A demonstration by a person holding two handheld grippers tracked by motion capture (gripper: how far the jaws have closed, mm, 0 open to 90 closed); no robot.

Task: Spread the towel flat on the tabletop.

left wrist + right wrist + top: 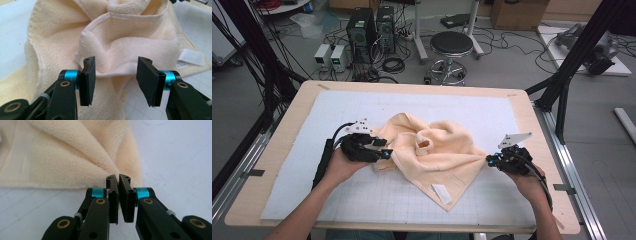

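A crumpled peach towel [437, 155] lies in a heap on the white gridded mat [362, 200], with a white label [441, 192] on its near corner. My left gripper [387, 152] rests at the towel's left side. In the left gripper view the gripper [115, 80] stands open, a folded hem of the towel [112, 37] just beyond its pads and nothing pinched. My right gripper [488, 160] is at the towel's right corner. In the right gripper view the gripper [118, 180] is shut on the tip of the towel [62, 157], which stretches away from it.
The mat covers a wooden table [532, 125] with bare margins left and right. Black frame posts [572, 60] stand at the far corners. On the floor beyond the table are a round stool [451, 47], computer towers [362, 30] and cables.
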